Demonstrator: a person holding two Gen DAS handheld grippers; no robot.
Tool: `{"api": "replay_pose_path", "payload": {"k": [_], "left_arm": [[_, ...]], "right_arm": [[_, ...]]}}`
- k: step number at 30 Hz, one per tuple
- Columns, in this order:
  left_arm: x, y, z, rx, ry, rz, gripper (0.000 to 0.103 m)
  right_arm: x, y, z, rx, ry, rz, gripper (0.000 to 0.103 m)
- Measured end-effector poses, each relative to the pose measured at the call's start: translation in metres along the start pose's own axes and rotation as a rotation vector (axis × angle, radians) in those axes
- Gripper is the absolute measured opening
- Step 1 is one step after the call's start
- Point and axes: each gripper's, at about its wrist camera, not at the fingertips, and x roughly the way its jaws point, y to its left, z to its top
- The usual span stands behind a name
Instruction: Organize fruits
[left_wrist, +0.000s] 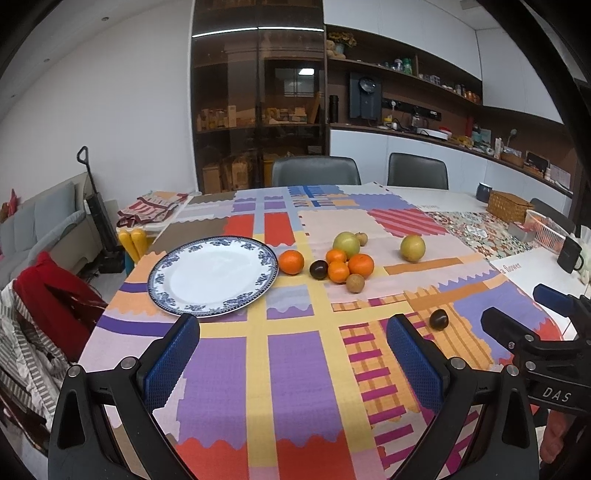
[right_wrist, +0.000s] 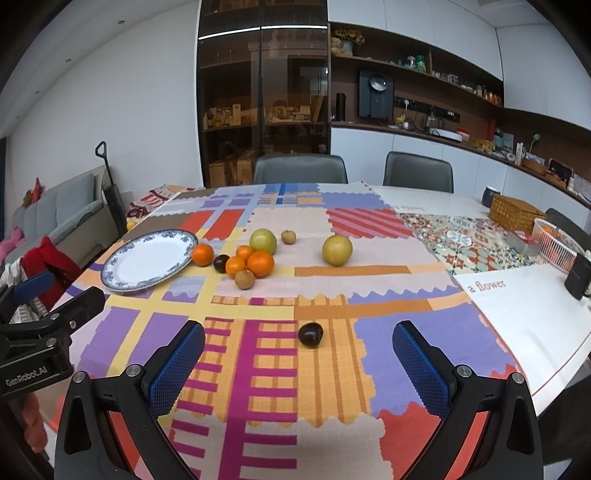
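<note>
hovering wide open and empty: left hand-held gripper (left_wrist: 291, 354), right hand-held gripper (right_wrist: 298, 363). dark plum (right_wrist: 310, 334) lying just ahead of right; empty plate (right_wrist: 147, 260) waiting far ahead-left. step: sorting not begun; next, closing on plum.

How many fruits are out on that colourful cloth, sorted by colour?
Orange: 4, first
Yellow-green: 2, first
Brown: 2, first
Dark purple: 2, first
Total: 10, none on the plate
</note>
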Motion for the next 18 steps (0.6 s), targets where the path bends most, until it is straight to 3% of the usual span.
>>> {"api": "replay_pose_path", "payload": {"k": [10,18], "left_arm": [[0.039,-0.009,0.007,0.059,0.043,-0.092,0.096],[0.079,-0.024,0.018,0.137,0.070,-0.171,0.078]], "right_arm": [[0.033,-0.003,-0.002,0.028,0.076,-0.001,0.099],[0.061,-0.008,-0.002,0.048,0.125,-0.006,0.087]]}}
